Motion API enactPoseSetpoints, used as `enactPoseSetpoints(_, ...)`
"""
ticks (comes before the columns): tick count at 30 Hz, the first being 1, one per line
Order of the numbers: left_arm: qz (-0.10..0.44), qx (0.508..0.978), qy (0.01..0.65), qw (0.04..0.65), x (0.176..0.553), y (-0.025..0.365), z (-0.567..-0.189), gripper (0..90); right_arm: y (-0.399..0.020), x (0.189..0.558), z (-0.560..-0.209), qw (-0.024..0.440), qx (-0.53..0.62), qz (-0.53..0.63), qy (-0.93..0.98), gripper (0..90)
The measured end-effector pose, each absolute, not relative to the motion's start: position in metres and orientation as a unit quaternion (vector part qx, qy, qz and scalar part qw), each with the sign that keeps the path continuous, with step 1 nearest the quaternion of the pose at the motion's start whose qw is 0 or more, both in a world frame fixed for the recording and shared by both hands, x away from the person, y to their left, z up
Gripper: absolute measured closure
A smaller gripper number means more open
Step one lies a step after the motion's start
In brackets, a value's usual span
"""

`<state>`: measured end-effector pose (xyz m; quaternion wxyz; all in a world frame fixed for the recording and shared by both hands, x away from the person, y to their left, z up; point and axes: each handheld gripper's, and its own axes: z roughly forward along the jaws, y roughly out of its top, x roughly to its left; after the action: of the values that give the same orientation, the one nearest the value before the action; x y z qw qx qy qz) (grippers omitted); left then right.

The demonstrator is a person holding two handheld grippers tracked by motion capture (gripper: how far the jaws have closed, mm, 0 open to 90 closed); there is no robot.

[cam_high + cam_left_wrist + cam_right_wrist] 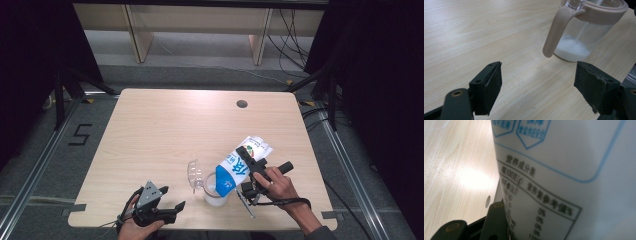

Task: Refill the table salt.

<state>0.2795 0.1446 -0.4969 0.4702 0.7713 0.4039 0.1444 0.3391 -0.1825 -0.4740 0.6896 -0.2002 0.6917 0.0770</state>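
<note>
1. Wooden table [165,130]: pale top with rounded corners, a small round hole [242,104] near the far edge at about 1 o'clock from centre. Broad bare room over the far and left parts; all the work crowded at the near edge around 5 o'clock.
2. Blue-and-white bag [239,166]: tilted, mouth end lowered at 7 o'clock onto the jug, closed end raised toward 1 o'clock. In the right gripper view, printed panel [564,177] close against the camera.
3. Clear jug [215,190]: upright near the near edge, beige rim and beige handle [556,30], a low heap of white powder [572,48] on its bottom. Hinged clear lid [194,172] thrown back at 10 o'clock of the jug.
4. Right gripper [251,167]: at 3 o'clock of the jug, pinching the bag partway along its length, jaws roughly half spread by the bag's width, one black jaw pressed to the bag's side in its own view.
5. Left gripper [170,202]: close to the near edge at 9 o'clock of the jug, well apart from it, jaws spread wide, nothing between the pads [492,87], pointed at the jug's handle.
</note>
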Motion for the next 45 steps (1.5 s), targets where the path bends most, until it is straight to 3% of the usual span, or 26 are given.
enactPoseSetpoints(45, 0.144, 0.77, 0.403, 0.472, 0.2794, 0.1446, -0.497, 21.7, -0.1826, 0.3381, -0.4761, 0.692, -0.188, 0.085, 0.692, 60.0)
